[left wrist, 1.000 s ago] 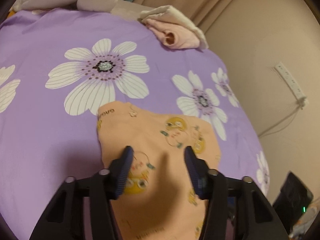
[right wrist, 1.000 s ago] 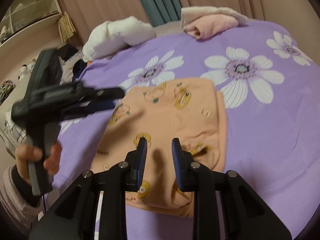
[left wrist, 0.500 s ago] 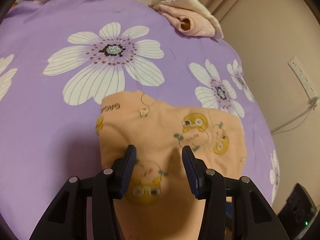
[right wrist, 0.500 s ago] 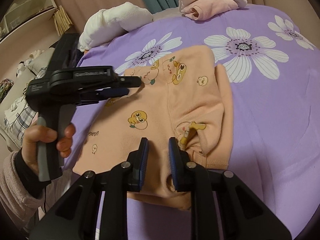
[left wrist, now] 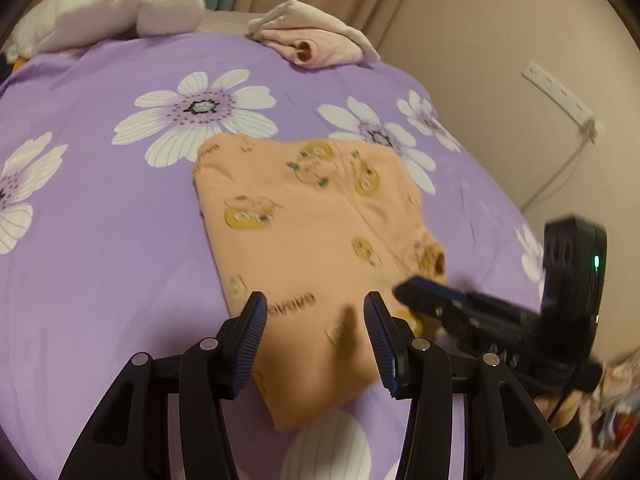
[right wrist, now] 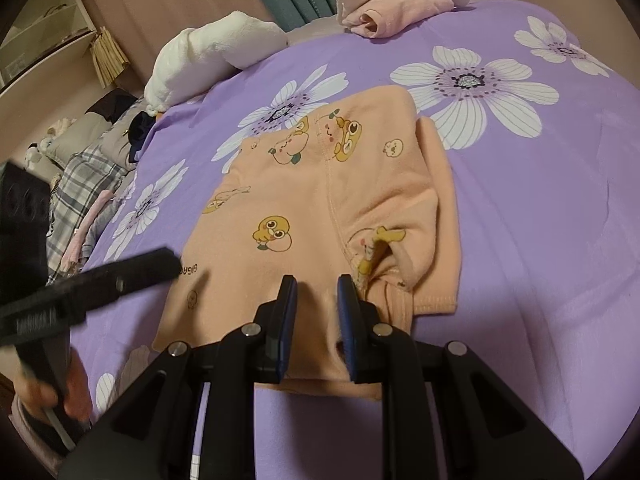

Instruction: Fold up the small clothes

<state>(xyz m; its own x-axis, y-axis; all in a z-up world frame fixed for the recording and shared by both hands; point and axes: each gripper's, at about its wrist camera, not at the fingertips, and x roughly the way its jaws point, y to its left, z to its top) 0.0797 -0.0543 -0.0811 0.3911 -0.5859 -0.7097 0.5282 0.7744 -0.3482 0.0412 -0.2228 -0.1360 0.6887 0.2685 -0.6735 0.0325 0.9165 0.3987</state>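
A small orange garment with duck prints (left wrist: 312,232) lies folded flat on the purple flowered bedspread (left wrist: 100,216); it also shows in the right wrist view (right wrist: 312,216). My left gripper (left wrist: 314,308) is open and empty, hovering over the garment's near edge. My right gripper (right wrist: 317,284) is open with a narrow gap, empty, over the garment's near edge by a bunched cuff. The right gripper shows blurred at the right of the left wrist view (left wrist: 424,300); the left gripper shows at the left of the right wrist view (right wrist: 152,264).
A folded pink and white garment (left wrist: 316,40) lies at the bed's far edge, also in the right wrist view (right wrist: 392,4). A white fluffy blanket (right wrist: 208,56) lies far left. A clothes pile (right wrist: 88,184) sits beside the bed. A wall with a power strip (left wrist: 560,96) is on the right.
Both grippers have pulled back toward the garment's near edge. The left gripper has opened wider and swung away, and the garment lies further from both cameras.
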